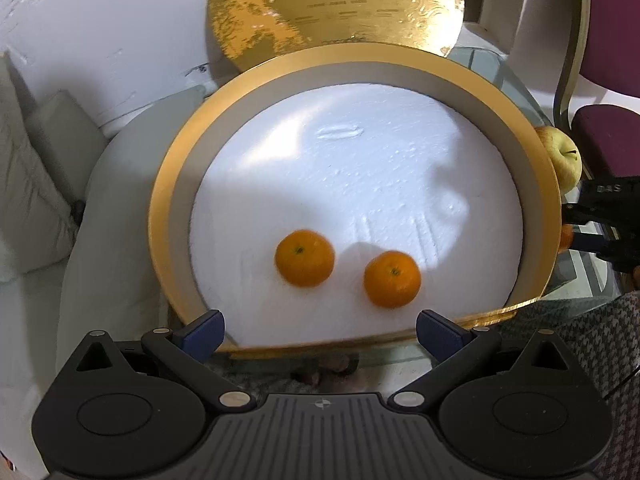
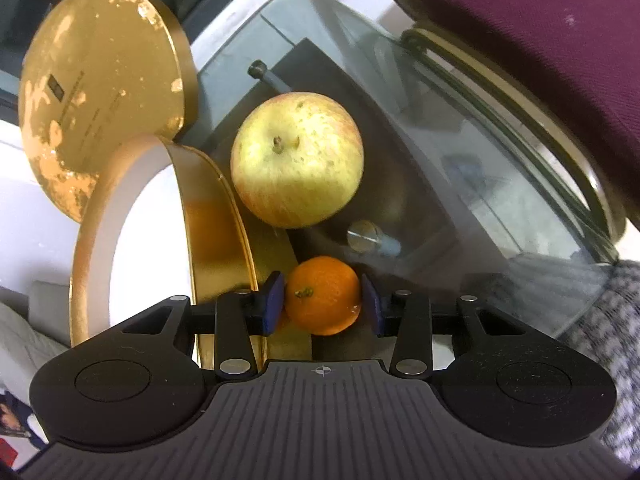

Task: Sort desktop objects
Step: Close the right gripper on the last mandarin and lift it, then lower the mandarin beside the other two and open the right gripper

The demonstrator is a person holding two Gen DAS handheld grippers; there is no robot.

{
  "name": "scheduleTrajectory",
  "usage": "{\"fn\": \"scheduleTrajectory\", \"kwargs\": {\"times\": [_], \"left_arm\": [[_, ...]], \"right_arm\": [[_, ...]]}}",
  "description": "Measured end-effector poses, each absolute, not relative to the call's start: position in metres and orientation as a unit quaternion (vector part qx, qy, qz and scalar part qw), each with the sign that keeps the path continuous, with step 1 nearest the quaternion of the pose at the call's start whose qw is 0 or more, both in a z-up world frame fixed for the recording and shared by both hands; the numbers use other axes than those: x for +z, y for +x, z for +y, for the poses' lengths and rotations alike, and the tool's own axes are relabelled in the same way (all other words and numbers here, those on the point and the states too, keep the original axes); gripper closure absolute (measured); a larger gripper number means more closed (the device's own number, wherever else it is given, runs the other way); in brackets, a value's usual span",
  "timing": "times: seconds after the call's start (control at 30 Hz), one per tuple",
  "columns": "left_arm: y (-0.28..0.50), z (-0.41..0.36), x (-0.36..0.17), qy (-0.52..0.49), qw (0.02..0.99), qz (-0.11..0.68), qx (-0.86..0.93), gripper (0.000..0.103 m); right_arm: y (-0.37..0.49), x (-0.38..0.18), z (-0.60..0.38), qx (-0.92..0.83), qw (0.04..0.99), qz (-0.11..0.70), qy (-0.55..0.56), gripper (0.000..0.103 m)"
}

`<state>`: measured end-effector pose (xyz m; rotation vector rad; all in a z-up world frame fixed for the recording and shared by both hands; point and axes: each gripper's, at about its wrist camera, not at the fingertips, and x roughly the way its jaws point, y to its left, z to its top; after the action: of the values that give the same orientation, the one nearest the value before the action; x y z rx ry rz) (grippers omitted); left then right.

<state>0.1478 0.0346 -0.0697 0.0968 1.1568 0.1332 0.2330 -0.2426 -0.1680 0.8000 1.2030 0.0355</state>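
Jaws of the right gripper (image 2: 323,304) clamp a tangerine (image 2: 322,295) beside the apple (image 2: 297,160). Left gripper (image 1: 319,330) jaws wide, empty. Lift straight (gold tray (image 2: 212,216) rim close), then clear the rim.

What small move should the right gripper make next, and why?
Probably lift. The right gripper has its fingers pressed on the tangerine outside the gold box, beside the apple; two oranges already lie inside, so raising it over the wall seems next.

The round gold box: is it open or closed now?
Open. The round gold box shows its white inside; its lid stands apart behind it.
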Motion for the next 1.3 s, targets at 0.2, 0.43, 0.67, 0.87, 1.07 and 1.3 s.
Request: {"fn": "scheduleTrajectory", "kwargs": {"times": [0.2, 0.43, 0.67, 0.87, 1.07, 1.3], "left_arm": [[0.128, 0.045, -0.073, 0.029, 0.833, 0.549, 0.062, 0.001], [0.119, 0.064, -0.061, 0.001, 0.849, 0.525, 0.061, 0.001], [0.123, 0.116, -0.052, -0.03, 0.857, 0.5, 0.121, 0.001], [0.122, 0.162, -0.063, -0.055, 0.841, 0.507, 0.18, 0.001], [0.123, 0.174, -0.075, -0.073, 0.829, 0.522, 0.184, 0.001], [0.124, 0.166, -0.077, -0.074, 0.828, 0.53, 0.17, 0.001]], "right_arm": [[0.205, -0.134, -0.251, 0.008, 0.778, 0.535, 0.329, 0.06], [0.193, -0.071, -0.24, 0.029, 0.828, 0.483, 0.285, 0.06], [0.21, -0.046, -0.174, 0.098, 0.841, 0.478, 0.232, 0.06], [0.229, -0.076, -0.111, 0.137, 0.821, 0.52, 0.192, 0.06], [0.252, -0.107, -0.068, 0.154, 0.797, 0.56, 0.164, 0.06], [0.258, -0.121, -0.046, 0.164, 0.791, 0.572, 0.146, 0.059]]}}
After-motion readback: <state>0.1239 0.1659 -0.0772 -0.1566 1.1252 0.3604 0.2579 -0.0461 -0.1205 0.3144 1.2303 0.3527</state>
